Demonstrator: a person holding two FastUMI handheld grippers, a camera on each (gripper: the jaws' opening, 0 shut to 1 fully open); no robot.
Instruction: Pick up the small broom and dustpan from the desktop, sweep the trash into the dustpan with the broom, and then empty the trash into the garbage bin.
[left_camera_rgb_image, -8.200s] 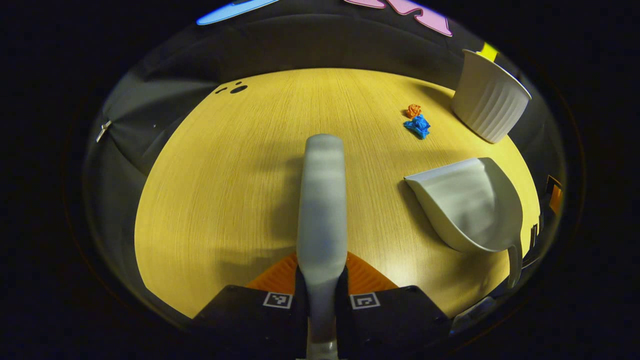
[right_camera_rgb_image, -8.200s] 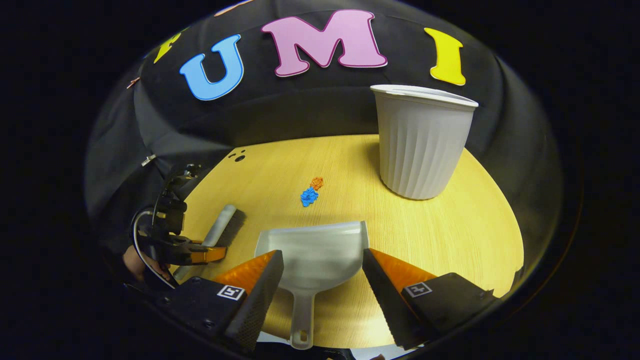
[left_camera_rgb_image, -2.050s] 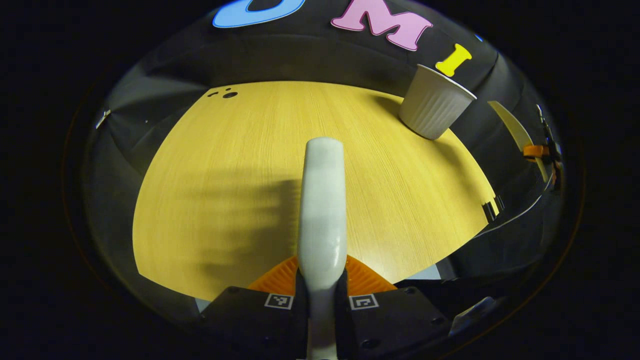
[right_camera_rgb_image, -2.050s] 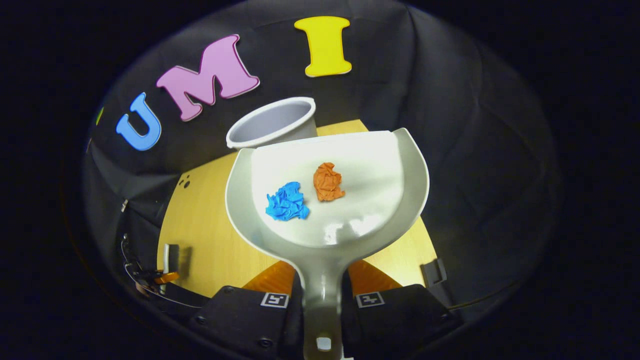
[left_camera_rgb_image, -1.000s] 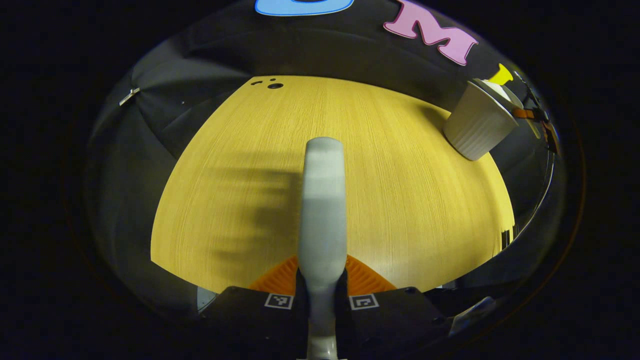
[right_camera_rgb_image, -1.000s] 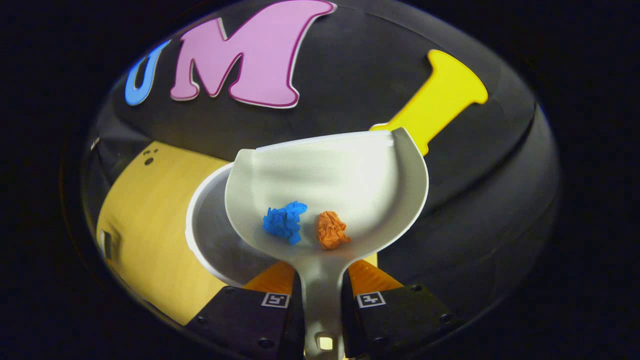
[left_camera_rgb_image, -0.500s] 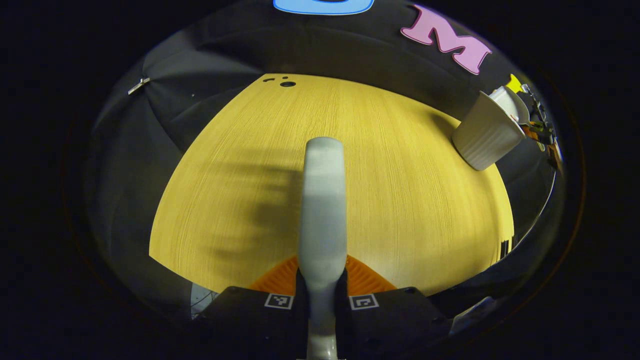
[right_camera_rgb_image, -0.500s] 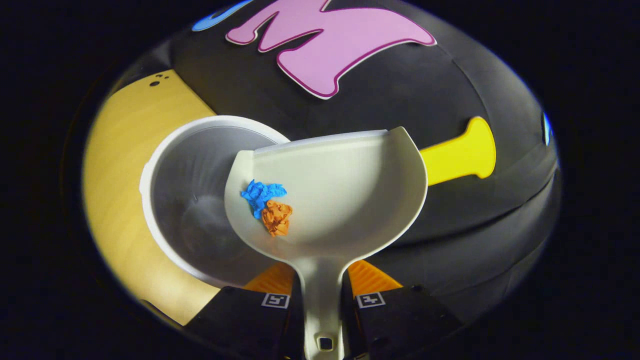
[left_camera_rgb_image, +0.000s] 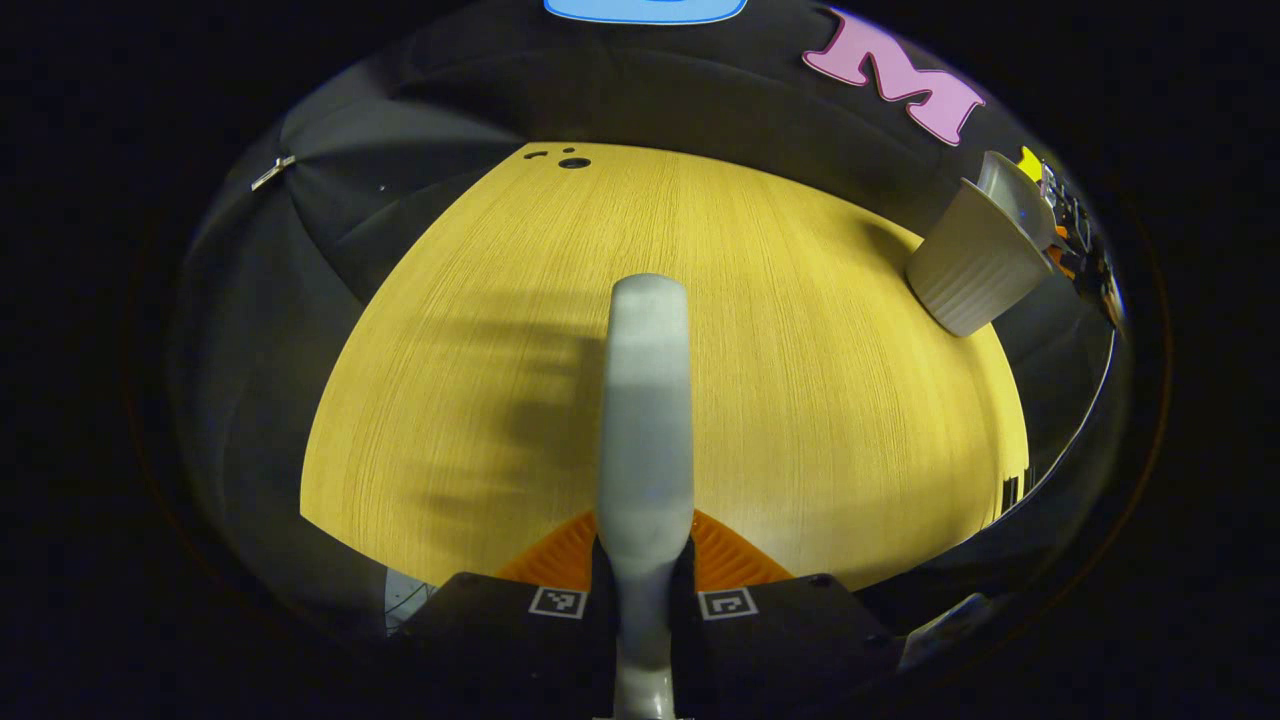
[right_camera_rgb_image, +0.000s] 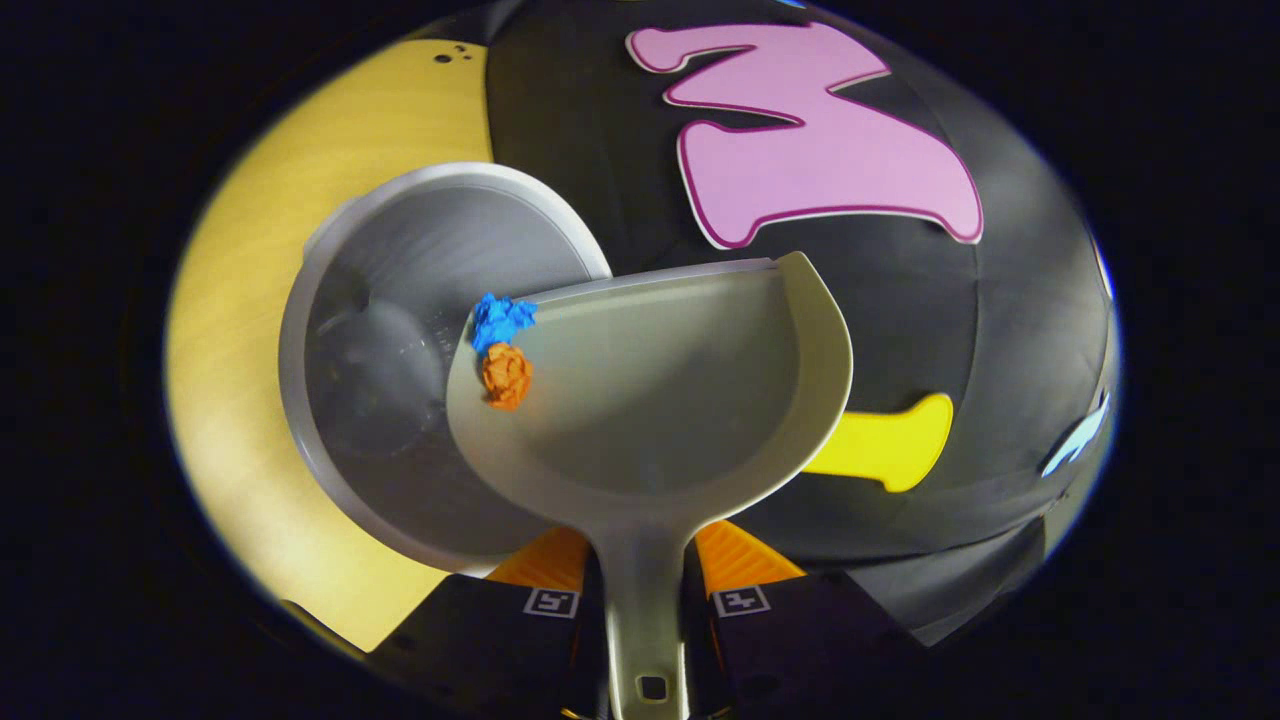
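Right tool (right_camera_rgb_image: 645, 600) clamps the dustpan (right_camera_rgb_image: 660, 400) by its handle, long axis running straight ahead, pan rolled toward the garbage bin (right_camera_rgb_image: 400, 330) below. Blue paper wad (right_camera_rgb_image: 500, 318) and orange paper wad (right_camera_rgb_image: 506, 374) sit at the pan's low edge, over the bin's mouth. Left tool (left_camera_rgb_image: 645, 580) grips the small broom (left_camera_rgb_image: 647, 400), pointing forward above the worktop (left_camera_rgb_image: 800, 400); that view shows the bin's ribbed outside.

Wood-grain tabletop (left_camera_rgb_image: 800, 400), dark holes (left_camera_rgb_image: 574, 162) nr far edge; black cloth wall (left_camera_rgb_image: 420, 130) w/ clip (left_camera_rgb_image: 272, 172).
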